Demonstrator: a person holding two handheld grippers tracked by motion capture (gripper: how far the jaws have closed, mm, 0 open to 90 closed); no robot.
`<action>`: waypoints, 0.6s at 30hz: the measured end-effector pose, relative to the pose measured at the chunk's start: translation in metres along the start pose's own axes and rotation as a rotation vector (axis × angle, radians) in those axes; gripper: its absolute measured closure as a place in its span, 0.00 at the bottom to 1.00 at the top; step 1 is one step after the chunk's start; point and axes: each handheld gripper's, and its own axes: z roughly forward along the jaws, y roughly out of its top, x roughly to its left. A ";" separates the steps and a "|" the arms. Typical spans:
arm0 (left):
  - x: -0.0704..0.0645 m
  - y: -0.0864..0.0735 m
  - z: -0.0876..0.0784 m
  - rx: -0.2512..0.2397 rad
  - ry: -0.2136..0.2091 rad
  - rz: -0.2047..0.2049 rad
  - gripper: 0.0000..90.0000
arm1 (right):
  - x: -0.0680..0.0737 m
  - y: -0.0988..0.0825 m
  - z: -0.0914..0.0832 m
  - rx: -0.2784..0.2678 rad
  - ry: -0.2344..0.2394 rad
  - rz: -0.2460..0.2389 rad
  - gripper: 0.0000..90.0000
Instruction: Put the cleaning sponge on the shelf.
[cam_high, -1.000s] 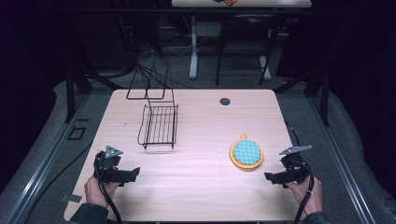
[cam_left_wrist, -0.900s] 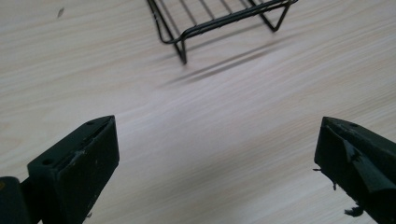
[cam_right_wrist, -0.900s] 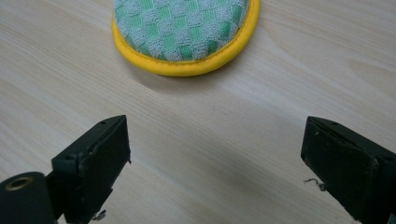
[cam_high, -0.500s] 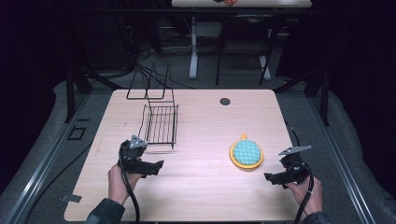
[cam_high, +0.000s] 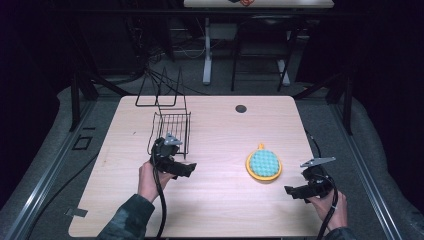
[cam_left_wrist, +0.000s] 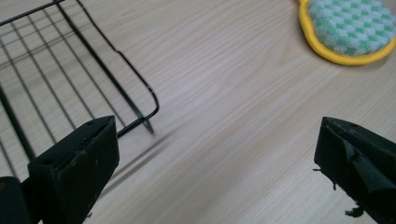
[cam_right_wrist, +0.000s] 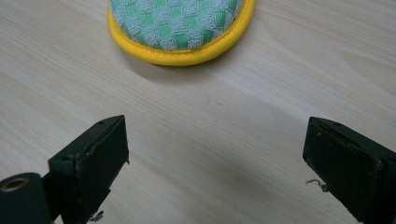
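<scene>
The wire rack (cam_high: 170, 131) lies left of the surface (cam_high: 215, 200) centre. The left tool (cam_high: 192, 169), wide and empty, has moved up from the near-left edge to the rack's near corner. The pot holder (cam_high: 263, 164) lies well right of the rack; the right tool (cam_high: 288, 190), wide, hovers just nearer.

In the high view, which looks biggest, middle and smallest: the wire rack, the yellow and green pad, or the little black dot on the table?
Largest to smallest:
1. Wire rack
2. Pad
3. Black dot

The dot lies farther from the camera, but it looks much smaller anyway.
</scene>
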 end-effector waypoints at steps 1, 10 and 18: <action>0.000 0.002 0.003 0.006 -0.007 0.007 0.00 | 0.000 0.000 0.000 0.008 -0.001 -0.001 0.07; -0.017 0.029 0.036 0.046 -0.057 0.034 0.00 | -0.002 -0.003 0.002 0.028 0.001 -0.011 0.08; -0.037 0.056 0.058 0.058 -0.101 0.069 0.00 | 0.000 -0.004 0.004 0.030 0.004 -0.020 0.09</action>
